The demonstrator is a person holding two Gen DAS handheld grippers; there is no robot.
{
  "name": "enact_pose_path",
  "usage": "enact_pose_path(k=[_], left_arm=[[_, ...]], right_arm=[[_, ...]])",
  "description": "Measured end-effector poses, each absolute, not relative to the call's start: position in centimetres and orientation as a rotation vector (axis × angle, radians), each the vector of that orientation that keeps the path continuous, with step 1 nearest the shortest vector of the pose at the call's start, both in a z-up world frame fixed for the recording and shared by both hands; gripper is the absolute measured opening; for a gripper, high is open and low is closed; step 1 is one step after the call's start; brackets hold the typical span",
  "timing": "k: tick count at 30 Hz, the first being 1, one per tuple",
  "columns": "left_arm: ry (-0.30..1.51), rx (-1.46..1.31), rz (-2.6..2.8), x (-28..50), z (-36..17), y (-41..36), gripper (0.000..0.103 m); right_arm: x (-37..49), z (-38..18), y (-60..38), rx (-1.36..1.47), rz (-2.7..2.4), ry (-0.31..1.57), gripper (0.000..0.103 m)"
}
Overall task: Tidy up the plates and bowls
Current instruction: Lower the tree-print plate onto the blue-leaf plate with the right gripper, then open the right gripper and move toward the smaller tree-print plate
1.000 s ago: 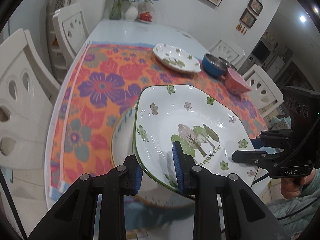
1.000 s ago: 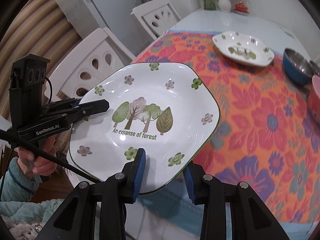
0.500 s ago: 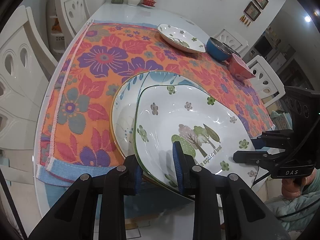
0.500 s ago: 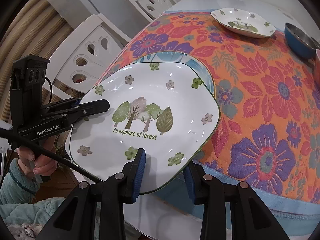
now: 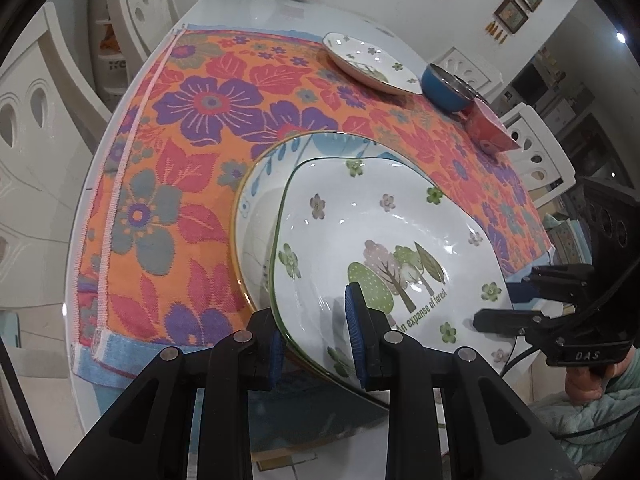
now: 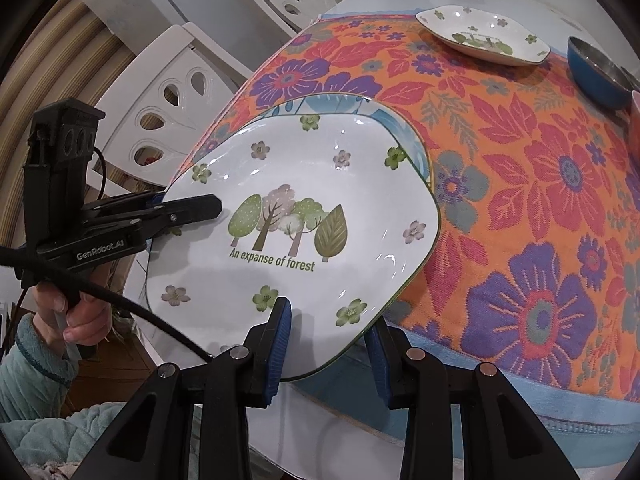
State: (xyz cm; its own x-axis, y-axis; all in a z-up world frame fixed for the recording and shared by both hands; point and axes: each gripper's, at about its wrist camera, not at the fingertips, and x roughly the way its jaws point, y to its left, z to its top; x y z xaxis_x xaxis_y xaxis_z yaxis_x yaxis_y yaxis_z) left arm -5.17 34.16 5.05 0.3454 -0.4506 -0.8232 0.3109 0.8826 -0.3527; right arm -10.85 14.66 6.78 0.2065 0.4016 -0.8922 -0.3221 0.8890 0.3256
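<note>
1. My left hand-held gripper (image 5: 316, 332) is clamped on the near rim of the forest plate (image 5: 384, 248).
2. My right hand-held gripper (image 6: 328, 344) is clamped on the same plate's opposite rim.
3. Forest plate sits over the blue-patterned plate (image 5: 260, 216) at the surface's near edge, overhanging it; contact unclear.
4. Second forest plate (image 6: 480, 36), blue bowl (image 6: 596, 72) and pink bowl (image 5: 490, 128) sit toward the far right edge.
5. Floral cloth (image 5: 192, 152) covers the surface (image 5: 256, 8).

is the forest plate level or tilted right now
Tilted. The white forest-print plate is clamped at its edges by both tools, far edge low over the round blue-patterned plate, near edge raised.
</note>
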Motion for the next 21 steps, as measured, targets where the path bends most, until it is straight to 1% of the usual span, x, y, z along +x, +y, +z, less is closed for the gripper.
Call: enact_pose_path(k=[2,3,8,13,21], left_arm=[[1.112,-0.142,-0.483,-4.9,5.2,34.3,0.024],[1.110,-0.140,-0.469,-4.7,5.3,34.4,0.026],[1.102,-0.211,-0.432,-3.6,5.6,35.7,0.026],[1.095,-0.195,-0.405,-3.2,6.0,35.6,0.026],[0.999,-0.225,-0.300,-2.6,9.0,38.6,0.027]], right_arm=[[-10.8,6.8,14.7,0.073,0.504,1.268,0.035],[-10.8,6.9,14.6,0.074,0.504,1.270,0.035],[-10.8,7.2,14.9,0.058,0.513,1.272,0.035],[-10.8,7.4,15.1,0.044,0.522,1.272,0.035],[-10.5,8.7,14.4,0.076,0.532,1.251,0.035]])
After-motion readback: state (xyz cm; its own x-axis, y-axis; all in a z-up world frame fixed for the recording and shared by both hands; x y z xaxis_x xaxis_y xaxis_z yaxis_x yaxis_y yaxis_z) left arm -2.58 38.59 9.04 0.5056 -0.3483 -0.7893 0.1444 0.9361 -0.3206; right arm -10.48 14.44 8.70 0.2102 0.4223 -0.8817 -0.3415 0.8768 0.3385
